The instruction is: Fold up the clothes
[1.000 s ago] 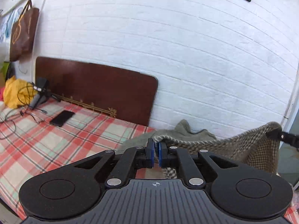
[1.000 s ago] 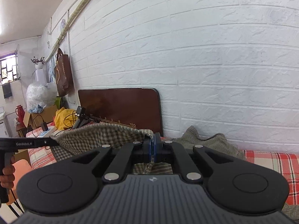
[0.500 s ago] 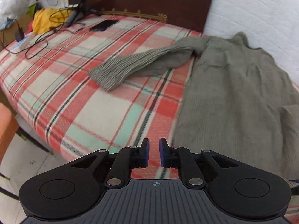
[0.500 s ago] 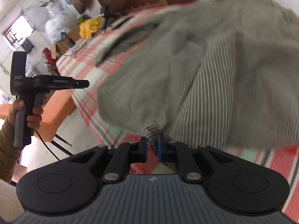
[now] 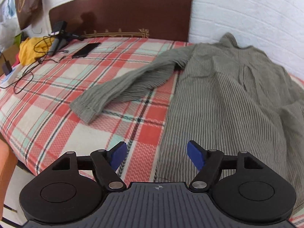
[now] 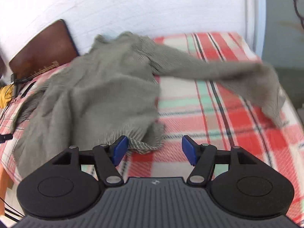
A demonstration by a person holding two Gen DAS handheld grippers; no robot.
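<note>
Left wrist view first: my left tongs [image 5: 157, 153] are opening, blue pads spread apart and gripping nothing, the hem edge lying under the gap rather than pinched. A second ago those pads were shut on the cloth and held it up against the white brick wall; now the grey-green striped knit sweater [image 5: 224, 102] lies flat on the red-and-white plaid bed [image 5: 62, 87], body running from six o'clock up to the collar at one o'clock. Its near sleeve [image 5: 125, 91] stretches out toward nine o'clock. A dark phone [image 5: 86, 49] and tangled black cables [image 5: 38, 57] sit far off at eleven o'clock by the brown headboard [image 5: 121, 13].

Right wrist view: my right tongs [image 6: 153, 151] are opening too, no cloth clamped, though the rumpled hem corner [image 6: 146, 142] lies just past the left pad. Half a second back that corner was still pinched. The picture is blurred, but the other sleeve [image 6: 224, 76] reaches out to two o'clock.

So, I reckon, the spreading is done and both sleeves wait to be folded in.
</note>
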